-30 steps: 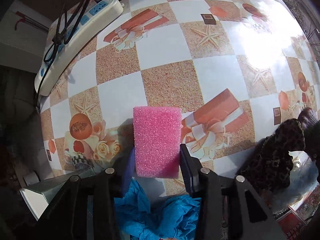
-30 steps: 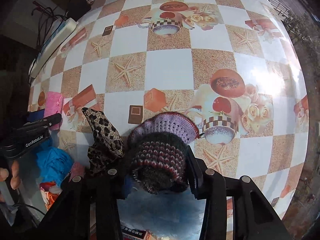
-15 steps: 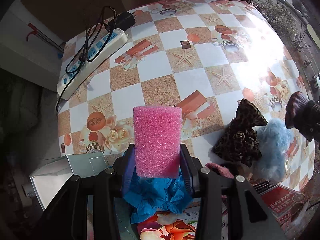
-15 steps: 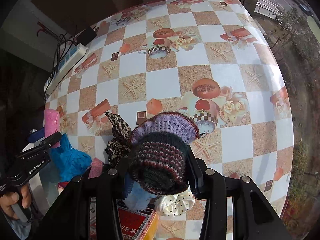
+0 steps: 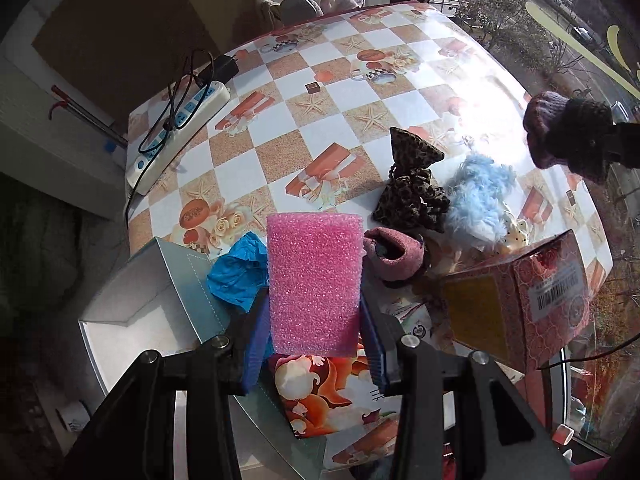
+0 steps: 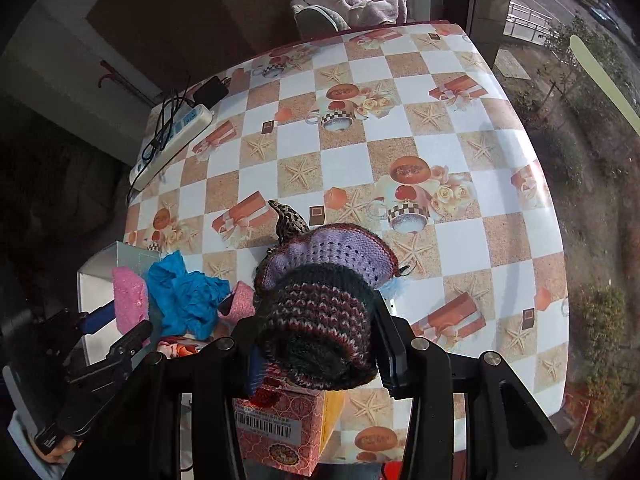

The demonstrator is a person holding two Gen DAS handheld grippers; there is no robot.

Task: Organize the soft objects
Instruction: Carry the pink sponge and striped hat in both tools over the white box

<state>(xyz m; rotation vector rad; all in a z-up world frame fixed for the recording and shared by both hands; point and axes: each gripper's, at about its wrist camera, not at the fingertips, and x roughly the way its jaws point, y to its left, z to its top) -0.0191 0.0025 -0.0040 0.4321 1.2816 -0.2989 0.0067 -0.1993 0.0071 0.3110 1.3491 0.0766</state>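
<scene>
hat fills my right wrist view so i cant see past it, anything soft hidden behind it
Observer: Yes. The left wrist view shows a fluffy light-blue piece on the table, right beside the leopard-print fabric.
Operator: anything else next to that
Observer: A small white polka-dot piece lies between the fluffy piece and the pink box.
Operator: and how's the other hand's grasp
Observer: The left gripper has the pink sponge squeezed between both fingers, standing upright in the grasp.
</scene>
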